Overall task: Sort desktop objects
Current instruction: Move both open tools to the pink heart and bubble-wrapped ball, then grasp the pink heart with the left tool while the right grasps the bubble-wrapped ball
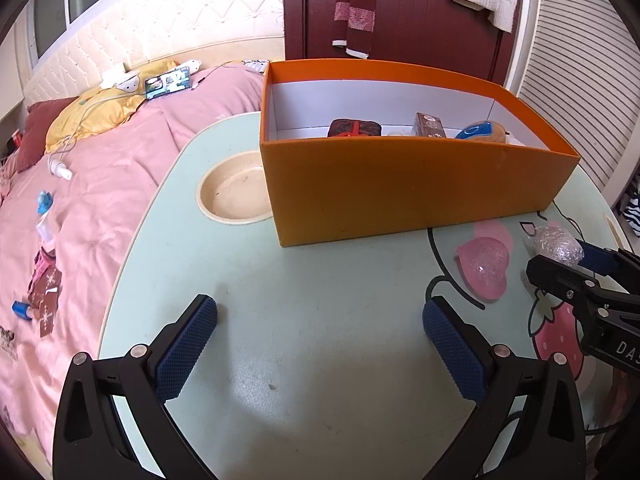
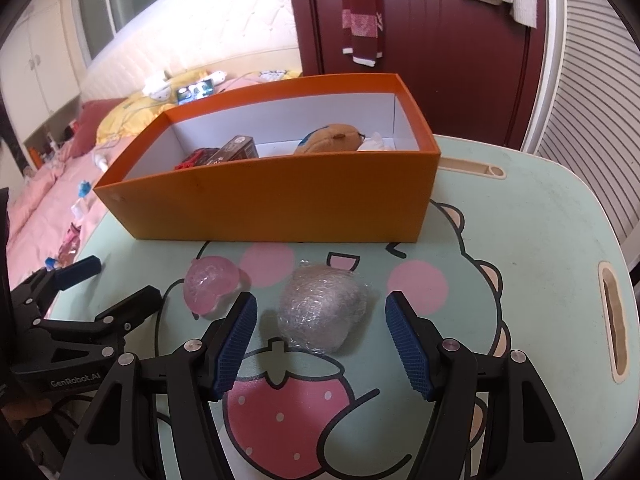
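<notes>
Inside orange box (image 2: 276, 204): plush toy (image 2: 332, 139), cartons (image 2: 236, 150).

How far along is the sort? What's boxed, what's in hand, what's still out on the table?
Boxed: a plush toy, a small carton and a dark bundle lie in the orange box. In hand: nothing; the right hand-held gripper is open around the plastic-wrapped lump. Left: that lump and the pink heart piece. The left hand-held gripper is open.

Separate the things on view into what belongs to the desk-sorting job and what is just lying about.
Job:
- orange box, already holding a plush toy and a brown carton
- bubble-wrapped bundle, between the open right tongs
- pink heart-shaped dish
- left tongs, open

Lying about:
- phone on the bed
- striped scarf on the door
</notes>
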`<state>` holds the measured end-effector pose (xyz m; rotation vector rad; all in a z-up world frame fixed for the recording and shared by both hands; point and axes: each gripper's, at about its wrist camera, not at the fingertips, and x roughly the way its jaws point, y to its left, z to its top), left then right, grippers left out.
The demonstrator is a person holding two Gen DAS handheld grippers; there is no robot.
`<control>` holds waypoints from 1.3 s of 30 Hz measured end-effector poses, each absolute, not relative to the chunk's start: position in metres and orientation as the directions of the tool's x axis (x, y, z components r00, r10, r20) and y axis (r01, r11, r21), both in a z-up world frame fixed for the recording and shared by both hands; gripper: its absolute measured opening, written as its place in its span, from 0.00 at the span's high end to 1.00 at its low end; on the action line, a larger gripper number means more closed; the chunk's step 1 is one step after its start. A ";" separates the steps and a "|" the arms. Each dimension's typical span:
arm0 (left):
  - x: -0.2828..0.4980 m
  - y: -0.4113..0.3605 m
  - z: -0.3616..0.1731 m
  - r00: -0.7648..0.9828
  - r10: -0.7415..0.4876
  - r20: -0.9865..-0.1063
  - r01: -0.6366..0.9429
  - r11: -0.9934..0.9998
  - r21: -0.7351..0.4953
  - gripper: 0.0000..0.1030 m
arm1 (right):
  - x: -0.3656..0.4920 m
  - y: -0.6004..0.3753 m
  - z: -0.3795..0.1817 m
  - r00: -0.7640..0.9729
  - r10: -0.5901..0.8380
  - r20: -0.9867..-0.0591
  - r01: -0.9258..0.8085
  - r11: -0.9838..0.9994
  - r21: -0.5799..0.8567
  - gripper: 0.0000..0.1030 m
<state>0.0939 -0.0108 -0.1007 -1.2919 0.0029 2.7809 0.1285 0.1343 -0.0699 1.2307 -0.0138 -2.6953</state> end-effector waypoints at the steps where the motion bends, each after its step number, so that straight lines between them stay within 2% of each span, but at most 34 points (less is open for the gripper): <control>1: 0.094 -0.011 -0.101 -0.643 0.067 -0.763 -0.069 -0.997 -0.030 0.00 | 0.129 0.134 -0.070 -0.643 -0.161 -0.749 0.157 -0.985 0.076 0.42; 2: 0.093 -0.010 -0.098 -0.642 0.068 -0.764 -0.071 -0.997 -0.029 0.00 | 0.129 0.133 -0.070 -0.645 -0.147 -0.750 0.154 -0.986 0.061 0.66; 6: 0.094 -0.003 -0.089 -0.628 0.084 -0.774 -0.107 -0.994 -0.021 0.00 | 0.135 0.140 -0.071 -0.672 -0.079 -0.736 0.103 -0.995 0.012 0.67; 12: 0.104 0.018 -0.072 -0.630 0.119 -0.767 -0.221 -0.975 0.030 0.01 | 0.139 0.159 -0.071 -0.671 -0.098 -0.735 0.067 -0.995 0.071 0.67; 21: 0.076 0.050 -0.065 -0.582 0.192 -0.790 -0.312 -0.950 -0.001 0.01 | 0.142 0.178 -0.068 -0.677 -0.101 -0.729 0.020 -0.993 0.119 0.67; 22: 0.073 0.054 -0.065 -0.579 0.199 -0.791 -0.319 -0.948 -0.005 0.03 | 0.142 0.180 -0.068 -0.678 -0.101 -0.729 0.017 -0.992 0.122 0.67; 24: 0.068 0.059 -0.070 -0.559 0.209 -0.803 -0.339 -0.941 -0.009 0.16 | 0.142 0.182 -0.068 -0.678 -0.101 -0.728 0.011 -0.992 0.127 0.67; 25: 0.066 0.062 -0.072 -0.550 0.215 -0.807 -0.349 -0.937 -0.011 0.27 | 0.142 0.183 -0.068 -0.678 -0.102 -0.728 0.009 -0.991 0.130 0.67; 26: 0.068 0.063 -0.071 -0.563 0.223 -0.795 -0.356 -0.935 -0.011 0.48 | 0.142 0.184 -0.067 -0.678 -0.103 -0.728 0.007 -0.991 0.133 0.66; 27: 0.069 0.064 -0.069 -0.576 0.231 -0.784 -0.362 -0.932 -0.008 0.62 | 0.141 0.185 -0.067 -0.678 -0.104 -0.728 0.005 -0.991 0.137 0.66; 33: 0.083 0.065 -0.054 -0.585 0.229 -0.778 -0.386 -0.922 0.018 0.61 | 0.140 0.186 -0.069 -0.677 -0.106 -0.728 -0.005 -0.989 0.148 0.66; 39: 0.089 0.039 -0.019 -0.633 0.273 -0.725 -0.342 -0.938 -0.054 0.61 | 0.141 0.183 -0.062 -0.685 -0.113 -0.720 0.002 -0.988 0.153 0.66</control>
